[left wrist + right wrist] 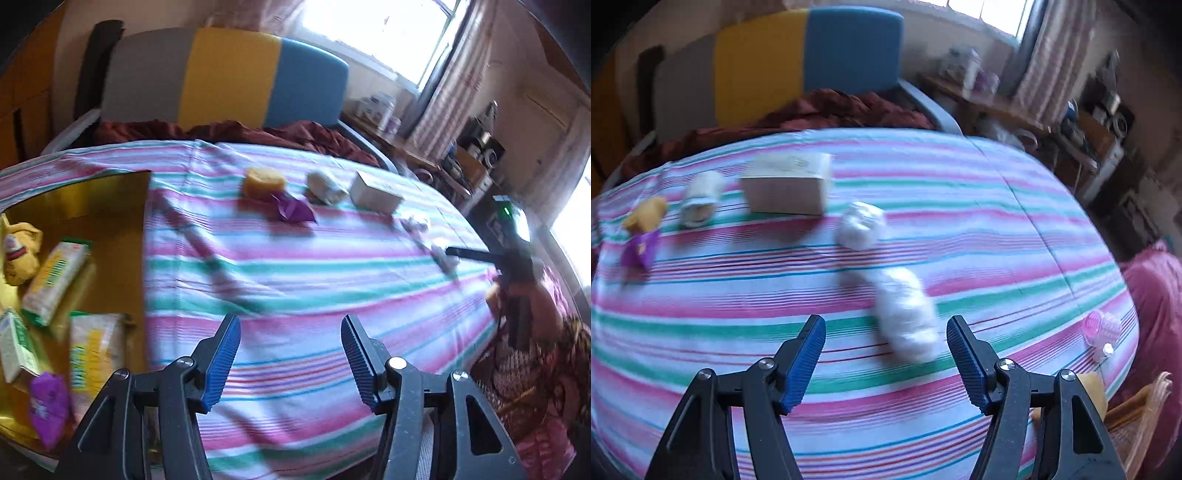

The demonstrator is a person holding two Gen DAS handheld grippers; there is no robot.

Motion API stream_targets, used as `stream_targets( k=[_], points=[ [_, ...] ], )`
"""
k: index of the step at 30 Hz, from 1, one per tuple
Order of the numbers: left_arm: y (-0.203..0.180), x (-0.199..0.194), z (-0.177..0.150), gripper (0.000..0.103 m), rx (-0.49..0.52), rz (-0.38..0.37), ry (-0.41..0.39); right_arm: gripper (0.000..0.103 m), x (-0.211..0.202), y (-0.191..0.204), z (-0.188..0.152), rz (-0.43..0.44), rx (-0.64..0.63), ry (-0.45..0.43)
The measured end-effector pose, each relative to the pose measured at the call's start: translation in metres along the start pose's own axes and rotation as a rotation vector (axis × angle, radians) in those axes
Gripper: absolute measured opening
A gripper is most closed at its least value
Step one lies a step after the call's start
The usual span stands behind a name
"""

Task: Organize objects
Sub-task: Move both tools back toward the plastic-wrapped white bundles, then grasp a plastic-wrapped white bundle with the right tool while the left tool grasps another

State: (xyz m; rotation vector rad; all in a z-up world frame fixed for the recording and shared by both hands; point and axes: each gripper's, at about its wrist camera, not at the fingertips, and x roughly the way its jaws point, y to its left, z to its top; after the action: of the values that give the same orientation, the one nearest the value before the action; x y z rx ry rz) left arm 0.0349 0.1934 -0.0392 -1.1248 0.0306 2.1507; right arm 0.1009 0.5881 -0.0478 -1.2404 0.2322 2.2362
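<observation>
My left gripper (291,325) is open and empty above the striped cloth. To its left, a gold tray (110,206) holds a yellow pouch (20,254), snack packets (55,280), a green-white box (14,347) and a purple wrapper (48,410). Farther on lie a yellow sponge-like lump (264,181), a purple wrapper (293,210), a white roll (325,186) and a beige box (375,194). My right gripper (886,326) is open and empty, with a white crumpled bundle (908,314) just ahead between its fingers. A second white bundle (860,225) and the beige box (786,188) lie beyond.
A striped cloth (997,229) covers the table. A pink translucent item (1102,326) sits near the right edge. A grey, yellow and blue chair back (229,77) stands behind the table. The right gripper shows in the left wrist view (513,254). Cluttered shelves (472,155) stand at right.
</observation>
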Motion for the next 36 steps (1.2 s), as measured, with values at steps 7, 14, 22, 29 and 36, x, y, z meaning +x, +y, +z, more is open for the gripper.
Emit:
stream_targets(
  k=[7, 14, 22, 29, 36],
  points=[
    [-0.028, 0.024, -0.007, 0.057, 0.077, -0.013, 0.067, 0.043, 0.033, -0.015, 0.002, 0.048, -0.028, 0.051],
    [-0.042, 0.039, -0.004, 0.057, 0.1, -0.014, 0.095, 0.038, 0.043, -0.019, 0.002, 0.072, 0.002, 0.085],
    [-0.069, 0.062, 0.009, 0.057, 0.152, -0.047, 0.13, 0.037, 0.029, -0.038, 0.005, 0.046, 0.097, 0.04],
    [-0.114, 0.095, 0.03, 0.057, 0.196, -0.126, 0.155, 0.037, 0.033, -0.057, 0.002, -0.022, 0.158, 0.071],
    [-0.157, 0.134, 0.056, 0.058, 0.208, -0.188, 0.164, 0.037, 0.032, -0.064, 0.004, -0.036, 0.184, 0.07]
  ],
)
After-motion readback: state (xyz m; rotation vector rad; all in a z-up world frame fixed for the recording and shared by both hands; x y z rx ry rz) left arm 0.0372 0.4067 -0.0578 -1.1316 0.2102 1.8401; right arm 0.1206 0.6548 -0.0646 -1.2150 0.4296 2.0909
